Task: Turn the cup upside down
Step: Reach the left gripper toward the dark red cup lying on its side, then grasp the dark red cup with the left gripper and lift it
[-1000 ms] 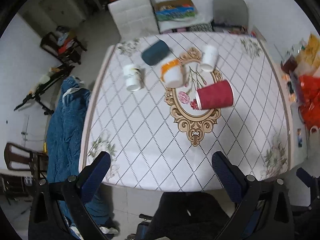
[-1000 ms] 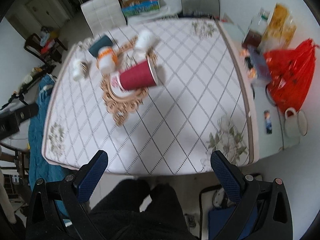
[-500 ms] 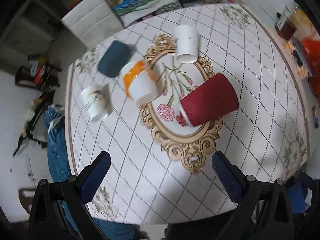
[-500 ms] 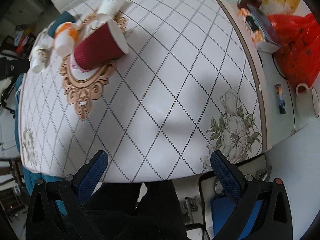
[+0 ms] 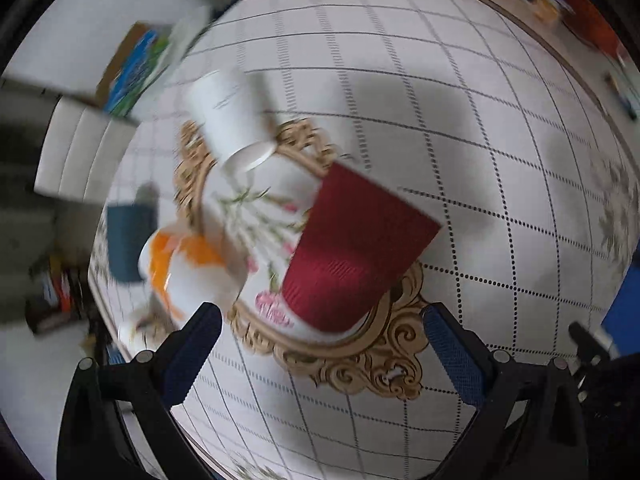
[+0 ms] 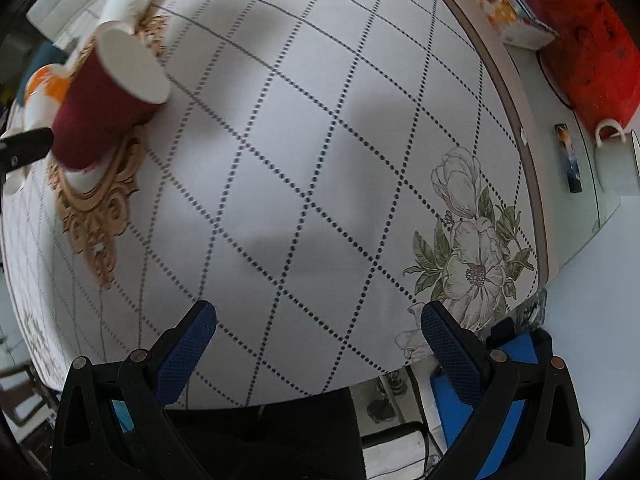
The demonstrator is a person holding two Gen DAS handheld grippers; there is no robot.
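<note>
A dark red ribbed paper cup (image 5: 352, 256) lies on its side on the gold-framed flower motif (image 5: 360, 360) of the tablecloth. In the right wrist view the red cup (image 6: 100, 108) is at the far left with its white open mouth facing right. My left gripper (image 5: 320, 336) is open and empty, just in front of the red cup's base end. My right gripper (image 6: 316, 332) is open and empty over bare cloth near the table's front edge, well right of the cup.
A white cup (image 5: 232, 116), an orange-and-white cup (image 5: 188, 268) and a dark blue cup (image 5: 128, 240) lie on their sides behind and left of the red one. A red plastic bag (image 6: 592, 48), a white mug (image 6: 612, 140) and a lighter (image 6: 570, 160) sit on the right side surface.
My left gripper has moved forward and down toward the red cup, which now looms large between its fingers. My right gripper has dropped closer to the cloth. No cup has moved.
</note>
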